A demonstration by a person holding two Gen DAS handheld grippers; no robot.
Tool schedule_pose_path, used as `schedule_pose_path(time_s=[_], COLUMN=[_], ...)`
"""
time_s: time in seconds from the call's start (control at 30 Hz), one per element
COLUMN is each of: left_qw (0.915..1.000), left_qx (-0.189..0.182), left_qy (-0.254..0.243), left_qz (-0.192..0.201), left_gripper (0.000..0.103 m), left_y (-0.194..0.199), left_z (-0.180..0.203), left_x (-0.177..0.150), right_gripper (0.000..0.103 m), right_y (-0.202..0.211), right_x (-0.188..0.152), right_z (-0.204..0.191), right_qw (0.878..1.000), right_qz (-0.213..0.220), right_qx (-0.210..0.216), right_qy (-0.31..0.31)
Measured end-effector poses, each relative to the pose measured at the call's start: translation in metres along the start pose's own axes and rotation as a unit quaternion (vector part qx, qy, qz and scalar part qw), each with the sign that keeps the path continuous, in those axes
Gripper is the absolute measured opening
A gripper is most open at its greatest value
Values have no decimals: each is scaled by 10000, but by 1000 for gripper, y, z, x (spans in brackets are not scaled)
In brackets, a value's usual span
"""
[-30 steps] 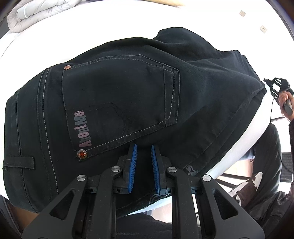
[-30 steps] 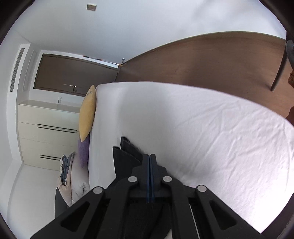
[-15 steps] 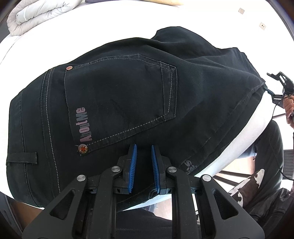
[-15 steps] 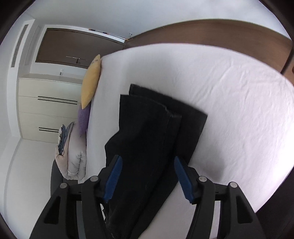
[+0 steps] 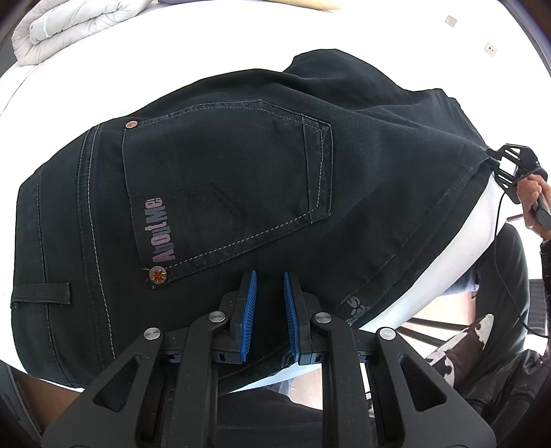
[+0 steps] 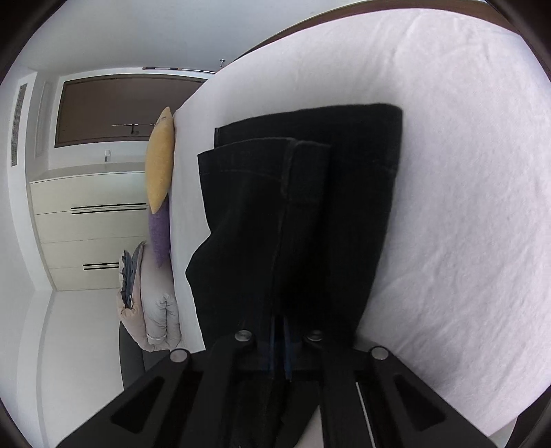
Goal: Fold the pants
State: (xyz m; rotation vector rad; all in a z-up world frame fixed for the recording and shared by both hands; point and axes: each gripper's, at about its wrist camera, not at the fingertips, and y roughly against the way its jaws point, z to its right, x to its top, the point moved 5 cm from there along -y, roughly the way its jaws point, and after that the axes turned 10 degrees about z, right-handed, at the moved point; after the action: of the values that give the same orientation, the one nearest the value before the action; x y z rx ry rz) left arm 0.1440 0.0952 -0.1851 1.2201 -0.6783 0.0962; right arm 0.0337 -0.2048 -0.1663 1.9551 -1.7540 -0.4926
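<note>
Black denim pants (image 5: 220, 193) lie folded on the white bed (image 5: 241, 41), back pocket with an "AboutMe" label facing up. My left gripper (image 5: 268, 279) sits at the near waist edge, its blue pads shut on a fold of the cloth. My right gripper (image 6: 279, 322) is shut on the pants' folded edge (image 6: 303, 213); the legs stretch away from it across the bed (image 6: 465, 206). In the left wrist view the right gripper (image 5: 496, 162) shows at the far right end of the pants, held by a hand.
A folded grey duvet (image 5: 69, 24) lies at the bed's far left. A yellow pillow (image 6: 159, 158) and a purple one (image 6: 159, 234) sit at the bed's head. White drawers (image 6: 93, 227) stand beyond. The person's legs (image 5: 482, 337) are beside the bed.
My right gripper opened half a second ago, moved onto the pants and has shut on their edge. My left gripper has stayed put on the waist.
</note>
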Motion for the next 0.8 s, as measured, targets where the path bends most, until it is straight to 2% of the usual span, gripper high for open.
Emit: schedule_pose_path(time_s=[0.17,0.33,0.4,0.47,0.5,0.53,0.57,0.6,0.63,0.8], left_qw=[9998,9992,9990,9989,9989,9990,9990,9990,9990,9992], left_qx=[17,45,50,26,23,25,34,45,61,57], left_qy=[-170,-306,-343,-344,-339,-326,-324,-324,-322,-261], left_qz=[-131,-246,-285,-310,-316,-317,-317,-319,-318,-308], left_gripper=[16,16,16,16,16,16,16,16,16,16], left_y=[1,4,6,10,11,12,12,13,13,14], left_z=[0,1,1,-2,-4,-5,-3,-4,-4,-5], left_x=[1,0,-2,-3,-4,-5,-6,-7,-8,-10], right_gripper=[3,5,9,20,32,34,34,26,7,5], right_y=[27,23,22,24,23,19,13,8,3,0], right_x=[12,15,24,37,43,47,50,53,56,66], right_z=[15,8,2,-1,-6,-12,-18,-21,-21,-12], right_qw=[9994,9989,9986,9989,9984,9980,9975,9973,9973,9965], right_qz=[255,315,356,406,465,452,387,331,312,612], right_qx=[-152,12,47,165,219,228,183,110,41,-41], right_qy=[159,354,392,176,217,366,557,648,670,574])
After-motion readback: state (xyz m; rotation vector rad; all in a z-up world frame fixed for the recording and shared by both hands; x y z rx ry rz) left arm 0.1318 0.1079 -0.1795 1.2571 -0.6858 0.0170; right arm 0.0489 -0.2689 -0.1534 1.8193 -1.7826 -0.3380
